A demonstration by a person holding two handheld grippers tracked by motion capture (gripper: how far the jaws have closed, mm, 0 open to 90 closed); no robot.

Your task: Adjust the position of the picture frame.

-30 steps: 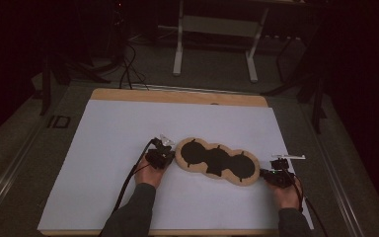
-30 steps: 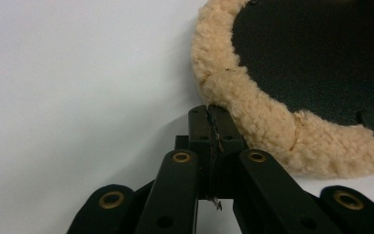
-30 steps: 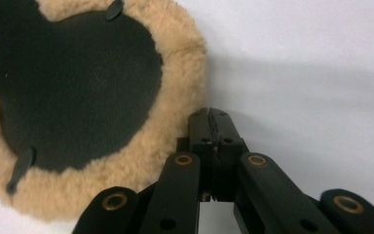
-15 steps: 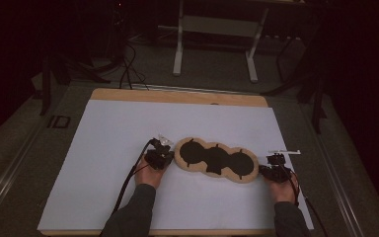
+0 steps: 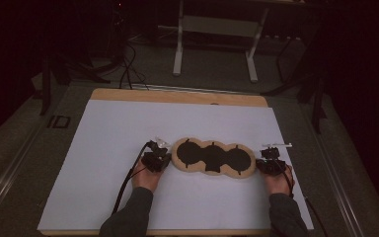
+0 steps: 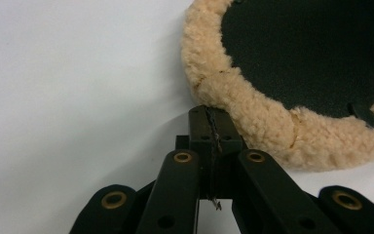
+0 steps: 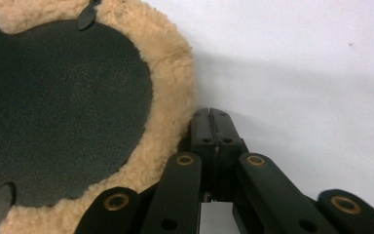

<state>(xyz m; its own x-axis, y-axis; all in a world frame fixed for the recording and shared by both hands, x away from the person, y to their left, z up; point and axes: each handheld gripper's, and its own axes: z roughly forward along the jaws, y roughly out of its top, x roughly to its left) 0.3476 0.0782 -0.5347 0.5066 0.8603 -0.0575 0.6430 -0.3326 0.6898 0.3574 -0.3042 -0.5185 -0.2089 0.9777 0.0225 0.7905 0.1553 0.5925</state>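
Lying flat on the white sheet (image 5: 103, 163) that is covering the wooden table (image 5: 177, 96), the fleece-edged pad (image 5: 212, 158) is stretching its long axis across the table from left to right, with its right end sitting slightly nearer the person. Its three round black lobes are facing up, ringed by tan fleece. It is resting in the near half of the sheet, between the two hands.

The left gripper (image 5: 162, 159) is sitting at the pad's left end, its jaws clenched together with nothing between them; in the left gripper view its tips (image 6: 209, 119) are touching the fleece rim (image 6: 253, 112). The right gripper (image 5: 264, 164) is sitting at the pad's right end, likewise clenched on nothing, and in the right gripper view its tips (image 7: 213, 119) are lying just beside the fleece border (image 7: 173, 83).
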